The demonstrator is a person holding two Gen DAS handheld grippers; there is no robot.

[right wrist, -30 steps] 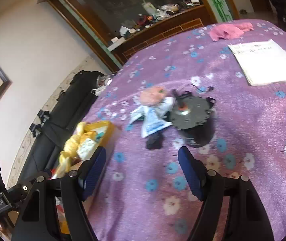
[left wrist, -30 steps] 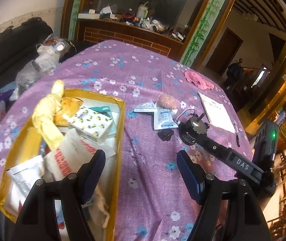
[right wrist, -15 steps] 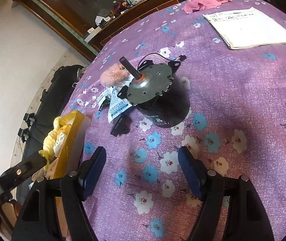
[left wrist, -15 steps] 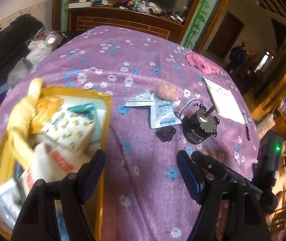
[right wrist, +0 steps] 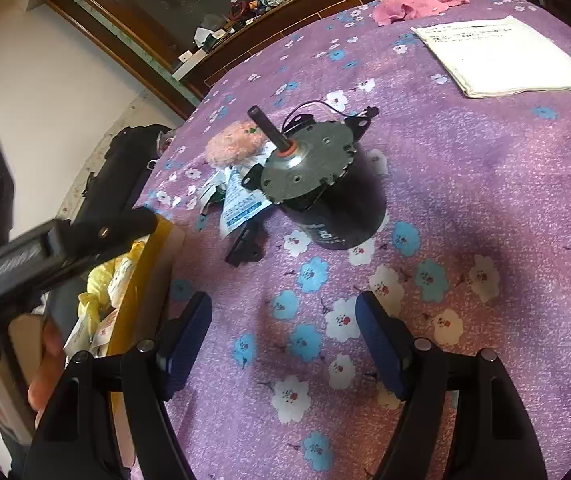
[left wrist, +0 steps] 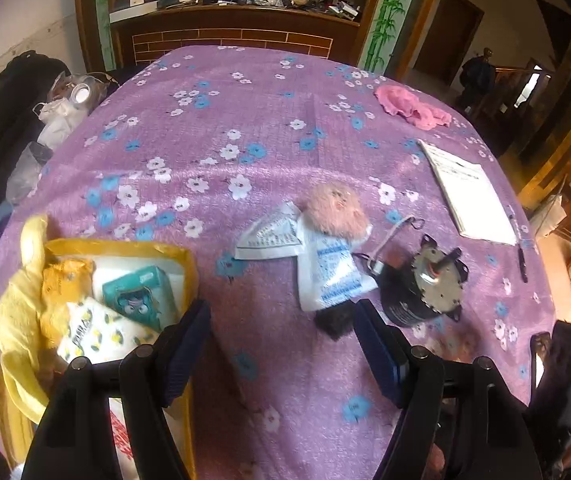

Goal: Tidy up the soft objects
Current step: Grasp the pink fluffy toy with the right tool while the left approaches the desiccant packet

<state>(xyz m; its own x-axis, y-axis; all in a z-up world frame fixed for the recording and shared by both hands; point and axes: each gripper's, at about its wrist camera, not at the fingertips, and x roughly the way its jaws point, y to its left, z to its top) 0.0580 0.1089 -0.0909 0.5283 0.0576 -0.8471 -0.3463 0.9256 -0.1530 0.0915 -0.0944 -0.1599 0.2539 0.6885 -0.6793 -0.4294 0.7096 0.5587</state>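
Note:
A pink fluffy toy (left wrist: 338, 209) lies mid-table beside two white desiccant packets (left wrist: 327, 270); it also shows in the right wrist view (right wrist: 234, 145). A pink cloth (left wrist: 411, 106) lies at the far right, also seen in the right wrist view (right wrist: 413, 7). A yellow box (left wrist: 183, 258) at the left holds tissue packs and a yellow cloth (left wrist: 19, 312). My left gripper (left wrist: 281, 344) is open and empty, just in front of the packets. My right gripper (right wrist: 283, 338) is open and empty over bare cloth, in front of the motor.
A black electric motor (left wrist: 425, 284) with a shaft stands right of the packets, also in the right wrist view (right wrist: 317, 184). A small black part (left wrist: 331, 322) lies before it. A white paper pad (left wrist: 467, 196) and pen lie at the right. Bags sit off the table's left edge.
My left gripper has swung right, away from the yellow box and toward the packets and motor. My right gripper has moved closer to the motor. Both stayed open.

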